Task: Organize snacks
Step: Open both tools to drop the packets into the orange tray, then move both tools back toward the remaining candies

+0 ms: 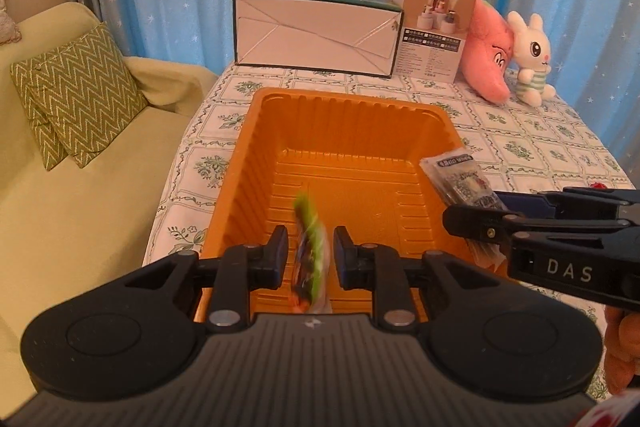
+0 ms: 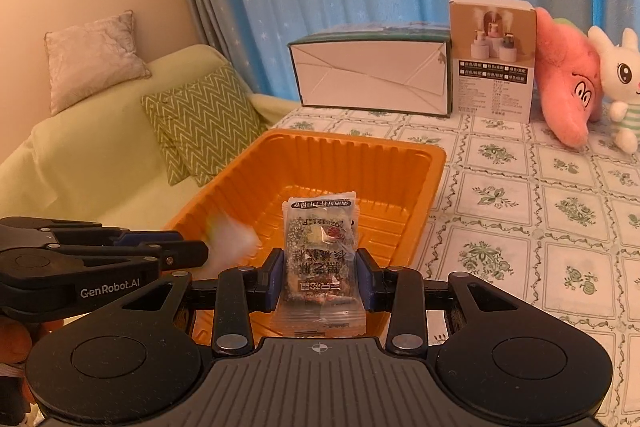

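An orange plastic tray [image 1: 348, 115] stands on the patterned tablecloth; it also shows in the right wrist view [image 2: 360, 155]. My left gripper [image 1: 311, 251] hangs over the tray's near end with its jaws apart. A green snack packet [image 1: 310, 255] sits blurred between them, touching neither pad. My right gripper [image 2: 319, 277] is shut on a clear snack packet with dark print [image 2: 320, 251], held over the tray's near right side. That packet also shows in the left wrist view [image 1: 464, 183], with the right gripper [image 1: 460, 217] entering from the right.
At the table's far edge stand a white-and-green box [image 1: 316, 31], a smaller product box [image 1: 434, 31], a pink plush [image 1: 490, 55] and a white rabbit plush [image 1: 530, 55]. A green sofa with a zigzag cushion [image 1: 76, 91] lies left of the table.
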The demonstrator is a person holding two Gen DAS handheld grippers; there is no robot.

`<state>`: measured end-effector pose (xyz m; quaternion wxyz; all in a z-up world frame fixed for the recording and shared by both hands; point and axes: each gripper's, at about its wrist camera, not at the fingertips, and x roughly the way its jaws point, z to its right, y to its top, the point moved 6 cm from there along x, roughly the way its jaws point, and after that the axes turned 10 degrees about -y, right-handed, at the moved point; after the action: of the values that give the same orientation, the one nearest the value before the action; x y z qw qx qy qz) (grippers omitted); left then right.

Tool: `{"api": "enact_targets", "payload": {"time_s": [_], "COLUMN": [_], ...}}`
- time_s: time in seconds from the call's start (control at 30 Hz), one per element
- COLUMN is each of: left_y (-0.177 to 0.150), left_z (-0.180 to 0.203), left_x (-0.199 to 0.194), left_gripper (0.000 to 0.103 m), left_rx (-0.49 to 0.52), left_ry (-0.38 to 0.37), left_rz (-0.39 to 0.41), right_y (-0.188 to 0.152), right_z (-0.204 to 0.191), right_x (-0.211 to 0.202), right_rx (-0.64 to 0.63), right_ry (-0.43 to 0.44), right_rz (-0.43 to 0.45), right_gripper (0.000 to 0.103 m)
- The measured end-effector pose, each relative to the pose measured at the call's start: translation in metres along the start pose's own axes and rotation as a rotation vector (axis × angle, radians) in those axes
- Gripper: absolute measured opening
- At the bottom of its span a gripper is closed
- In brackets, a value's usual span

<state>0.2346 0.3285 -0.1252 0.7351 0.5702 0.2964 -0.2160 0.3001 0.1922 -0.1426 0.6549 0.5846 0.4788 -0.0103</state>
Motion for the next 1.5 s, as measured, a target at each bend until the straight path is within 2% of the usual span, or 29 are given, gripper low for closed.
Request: {"api": "enact_targets", "payload": {"time_s": [0.23,0.4,0.47,0.5,0.77,1.03,1.17,1.27,1.37,1.5], "left_y": [-0.002,-0.002,-0.002,-0.002,0.000,-0.003,-0.011,-0.019,-0.028,-0.040], "left_z": [-0.005,-0.006,-0.006,-0.005,0.010,0.055,0.084,0.105,0.124,0.149], "left_x": [-0.007,-0.015,-0.017,-0.019,-0.048,-0.087,-0.107,-0.120,-0.131,-0.143], "left_gripper": [0.022,0.022,0.022,0.022,0.027,0.030,0.038,0.048,0.053,0.053], "left_rx": [-0.020,-0.027,-0.019,-0.017,-0.016,0.018,0.022,0.026,0.026,0.024], "left_ry": [0.012,0.024,0.032,0.031,0.012,-0.020,-0.053,-0.080,-0.105,-0.135], "left_rz": [0.015,0.024,0.025,0.027,0.057,0.091,0.112,0.123,0.127,0.133], "right_y": [0.000,0.003,0.005,0.007,0.011,-0.003,-0.014,-0.025,-0.038,-0.057], "right_z": [-0.002,-0.004,-0.004,-0.003,0.012,0.026,0.034,0.043,0.050,0.064], "right_x": [0.002,0.002,-0.003,-0.006,-0.047,-0.117,-0.150,-0.173,-0.194,-0.219], "right_rx": [0.008,0.011,0.003,0.002,-0.015,-0.021,0.006,0.032,0.048,0.088], "right_ry": [0.008,0.043,0.039,0.035,-0.047,-0.134,-0.156,-0.176,-0.200,-0.224], "right_rz": [-0.005,0.012,0.043,0.053,0.116,0.170,0.181,0.181,0.183,0.181], "right_gripper": [0.038,0.038,0.046,0.053,0.054,0.054,0.054,0.055,0.059,0.065]}}
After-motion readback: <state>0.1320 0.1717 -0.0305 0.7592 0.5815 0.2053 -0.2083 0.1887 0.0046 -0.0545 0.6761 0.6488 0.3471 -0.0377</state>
